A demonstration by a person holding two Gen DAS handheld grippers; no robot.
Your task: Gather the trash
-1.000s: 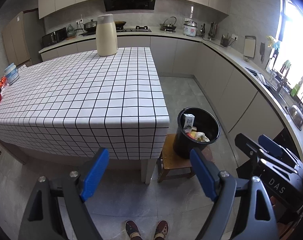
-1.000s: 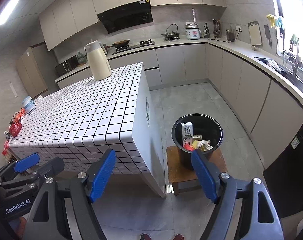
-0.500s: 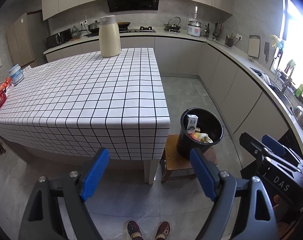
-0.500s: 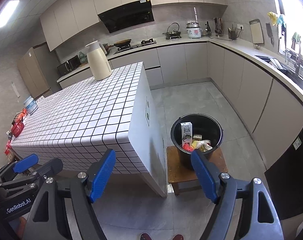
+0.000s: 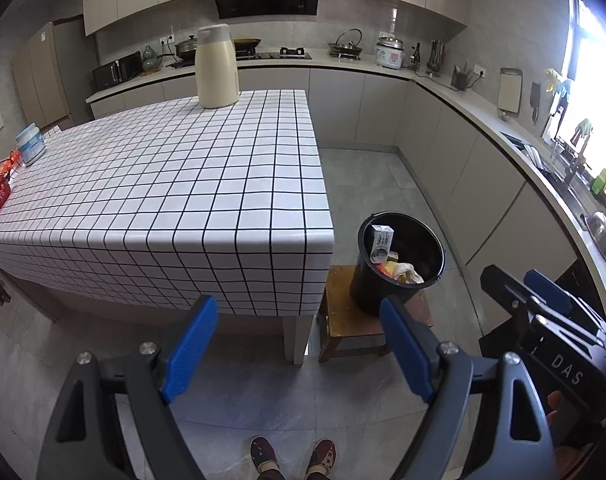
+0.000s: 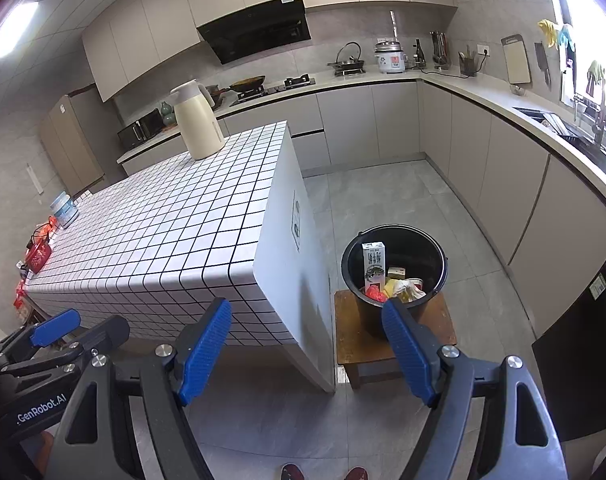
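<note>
Trash (image 5: 397, 270) sits in a black bucket (image 5: 435, 256) on a wooden stool (image 5: 345, 320), lower right of centre in the left wrist view, just beside the desk (image 5: 183, 184) corner; a white carton (image 5: 382, 243) stands upright inside. Open floor runs between desk and cabinets. The left claw (image 5: 299, 354) is spread, pinching nothing. Shoes (image 5: 293, 454) show at bottom. In the right wrist view, the right claw (image 6: 307, 350) is likewise spread and empty; only here does the desk's plain side panel (image 6: 299, 248) show, with the bucket (image 6: 437, 276) apart from it.
</note>
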